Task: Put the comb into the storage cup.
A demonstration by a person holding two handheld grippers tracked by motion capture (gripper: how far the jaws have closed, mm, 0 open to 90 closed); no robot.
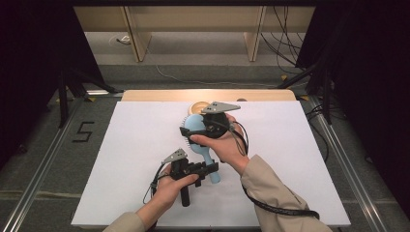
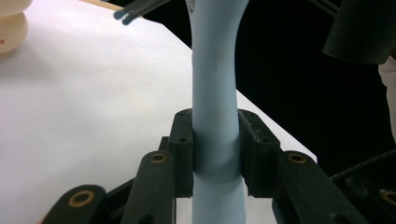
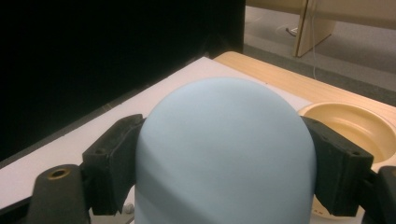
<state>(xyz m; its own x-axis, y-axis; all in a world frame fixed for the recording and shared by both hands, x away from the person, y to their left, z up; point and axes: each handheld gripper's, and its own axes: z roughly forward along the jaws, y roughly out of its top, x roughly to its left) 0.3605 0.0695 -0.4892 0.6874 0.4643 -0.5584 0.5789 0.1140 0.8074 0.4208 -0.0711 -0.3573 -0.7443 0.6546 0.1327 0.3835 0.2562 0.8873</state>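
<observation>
A light blue hairbrush is held above the white table sheet by both grippers. In the high view, the left gripper is shut across the brush's handle near its end. The left gripper view shows both black pads pressing the handle, with dark bristle tips at the top. Over the middle back of the table, the right gripper is shut on the brush's rounded head. In the right gripper view the smooth back of the head sits between that gripper's wide-set jaws.
A tan bowl stands just behind the brush near the table's wooden back edge, and it appears as the tan bowl and as a cream shape in the gripper views. Black curtains flank the table. Cables trail on the floor behind.
</observation>
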